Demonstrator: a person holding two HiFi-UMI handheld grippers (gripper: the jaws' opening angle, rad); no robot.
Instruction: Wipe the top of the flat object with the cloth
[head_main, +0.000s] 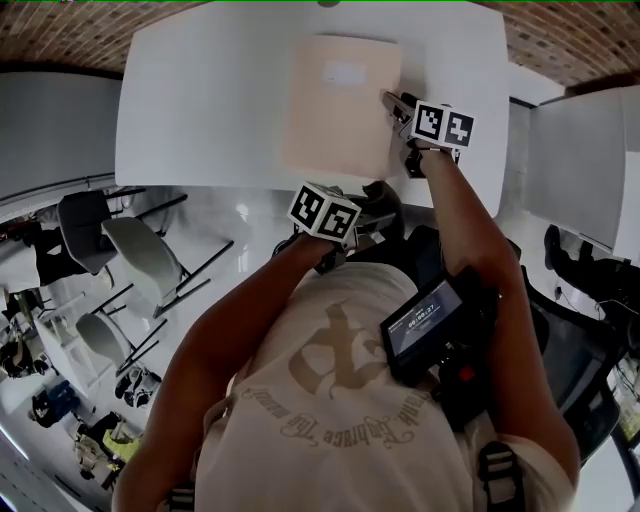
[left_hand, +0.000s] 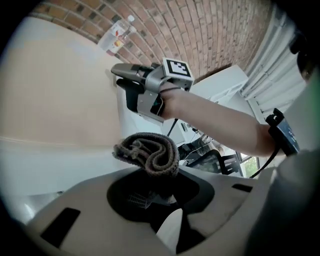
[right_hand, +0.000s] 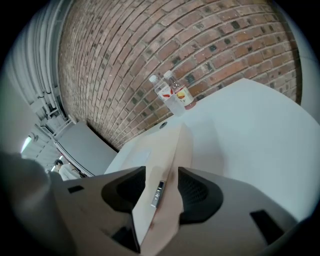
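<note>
Print: red labels on bottles (right_hand: 172, 95) too small to read | left gripper (left_hand: 150, 175) clamped on rolled cloth (left_hand: 150, 152), at 6 o'clock of flat object (head_main: 340, 105) | right gripper (right_hand: 162, 187) unclenched, jaws wide astride its 3 o'clock edge

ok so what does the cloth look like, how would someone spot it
Find the white table with the beige folder on it, then the left gripper by its near edge. The cloth is the small bunched wad pinched in that gripper's jaws: grey-brown, ribbed, folded in loops, the only soft dark thing among flat pale surfaces.
</note>
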